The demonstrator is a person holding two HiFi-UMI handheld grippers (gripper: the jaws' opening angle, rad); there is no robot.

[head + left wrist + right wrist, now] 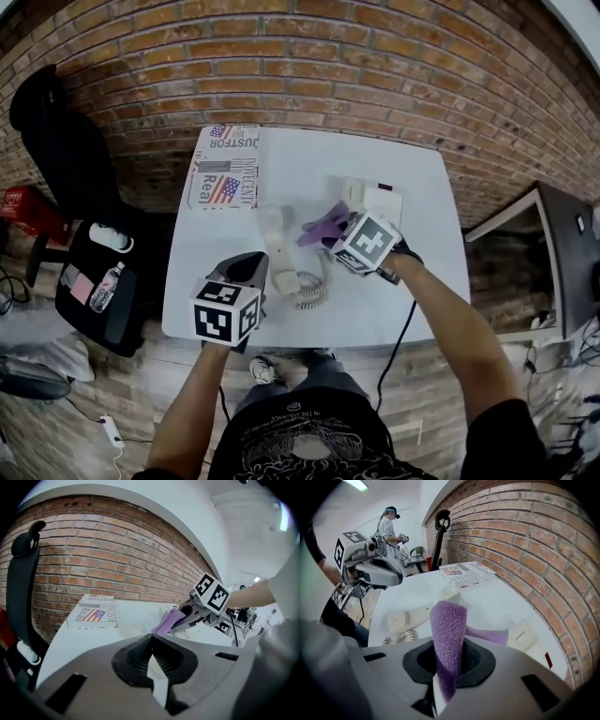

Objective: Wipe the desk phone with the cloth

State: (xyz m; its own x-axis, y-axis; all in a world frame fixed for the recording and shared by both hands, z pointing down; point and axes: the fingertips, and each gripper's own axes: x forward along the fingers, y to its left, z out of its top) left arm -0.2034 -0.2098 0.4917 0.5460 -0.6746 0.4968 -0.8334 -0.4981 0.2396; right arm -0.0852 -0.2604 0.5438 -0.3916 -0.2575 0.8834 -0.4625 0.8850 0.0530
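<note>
On the white table (412, 272) stands a cream desk phone base (375, 200), with its handset (277, 242) lying off the cradle to the left. A coiled cord (314, 292) lies by the handset's near end. My right gripper (337, 232) is shut on a purple cloth (325, 225), which hangs between the handset and the base. In the right gripper view the cloth (449, 625) stands up out of the jaws, above the handset (419, 613) and the base (525, 637). My left gripper (251, 267) hovers just left of the handset, jaws together at the tips (151, 644) and holding nothing.
A printed cardboard box (225, 167) lies at the table's far left corner, against the brick wall. To the left of the table are a black chair (56, 141) and a black stand with a bottle (103, 286). A person (386, 529) stands far off.
</note>
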